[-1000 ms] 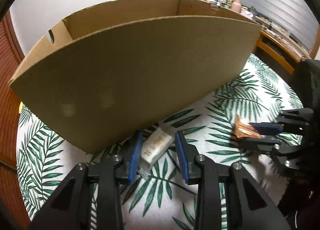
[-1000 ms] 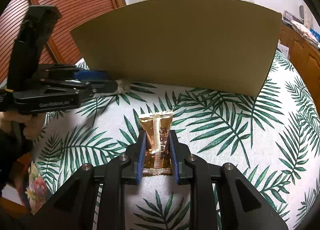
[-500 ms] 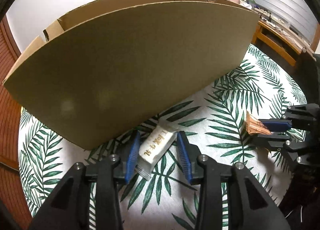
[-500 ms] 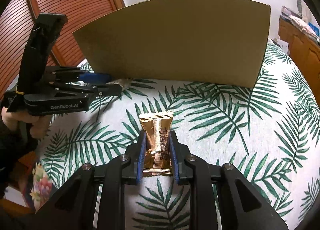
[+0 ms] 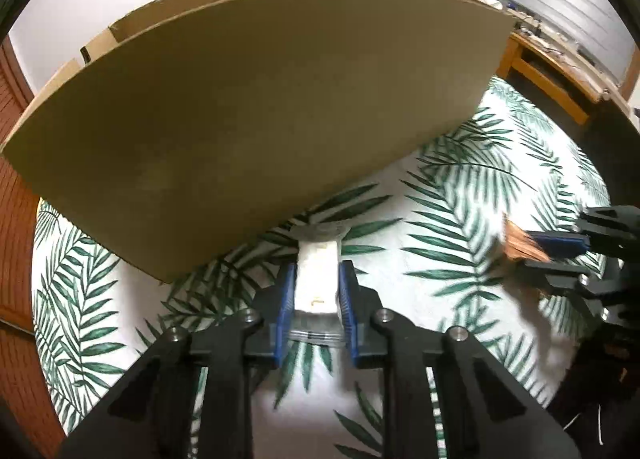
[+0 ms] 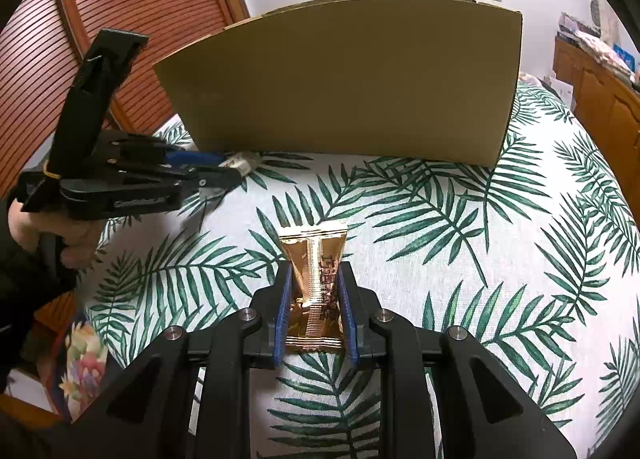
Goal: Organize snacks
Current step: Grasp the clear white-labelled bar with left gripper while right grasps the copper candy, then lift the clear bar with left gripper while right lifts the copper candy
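Left wrist: left gripper point(image 5: 316, 291) jaws closing, clasping the white snack packet point(image 5: 318, 279) between them.

A cardboard box point(image 5: 260, 119) stands on the counter point(image 6: 460, 239) ahead of both jaws; one snack packet point(image 5: 318, 279) lies between the closing left jaws, another packet point(image 6: 316, 283) between the right.

Your white snack packet point(image 5: 318, 279) lies lengthwise between the blue pads, its clear crimped end toward the camera and its far end just short of the cardboard box point(image 5: 256, 131). Your gold foil snack packet point(image 6: 316, 283) sits pinched at its middle, seam up, dark print along it, above the leaf-patterned cloth. The box stands open-topped, plain brown wall facing you.
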A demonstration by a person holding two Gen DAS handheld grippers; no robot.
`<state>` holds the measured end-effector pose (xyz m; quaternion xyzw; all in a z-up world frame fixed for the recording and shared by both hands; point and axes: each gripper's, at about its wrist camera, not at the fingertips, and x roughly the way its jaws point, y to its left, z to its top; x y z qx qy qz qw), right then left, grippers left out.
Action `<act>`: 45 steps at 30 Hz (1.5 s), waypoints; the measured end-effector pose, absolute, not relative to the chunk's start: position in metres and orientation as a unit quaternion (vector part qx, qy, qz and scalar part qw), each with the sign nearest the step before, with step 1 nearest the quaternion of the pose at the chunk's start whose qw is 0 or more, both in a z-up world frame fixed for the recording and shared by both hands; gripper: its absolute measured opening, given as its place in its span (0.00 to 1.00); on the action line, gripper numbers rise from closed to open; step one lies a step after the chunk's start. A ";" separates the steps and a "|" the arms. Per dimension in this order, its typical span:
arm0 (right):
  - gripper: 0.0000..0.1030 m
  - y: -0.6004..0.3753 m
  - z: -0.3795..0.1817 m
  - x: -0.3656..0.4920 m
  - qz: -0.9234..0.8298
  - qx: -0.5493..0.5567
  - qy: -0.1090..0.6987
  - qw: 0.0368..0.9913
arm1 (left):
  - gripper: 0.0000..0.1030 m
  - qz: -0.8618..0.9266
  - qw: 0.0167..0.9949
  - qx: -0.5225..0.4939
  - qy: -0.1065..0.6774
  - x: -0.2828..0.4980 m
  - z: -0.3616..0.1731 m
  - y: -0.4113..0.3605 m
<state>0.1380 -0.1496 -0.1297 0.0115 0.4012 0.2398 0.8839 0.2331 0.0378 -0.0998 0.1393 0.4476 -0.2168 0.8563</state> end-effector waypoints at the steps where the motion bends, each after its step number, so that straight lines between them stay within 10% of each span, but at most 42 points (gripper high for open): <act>1: 0.20 -0.150 -0.129 0.138 0.240 0.011 0.401 0.884 | 0.19 -0.217 0.856 0.147 0.446 0.230 -0.100 0.037; 45: 0.20 -0.180 -0.005 0.127 0.229 -0.014 0.271 0.935 | 0.19 -0.206 0.939 0.057 0.268 0.187 0.032 0.049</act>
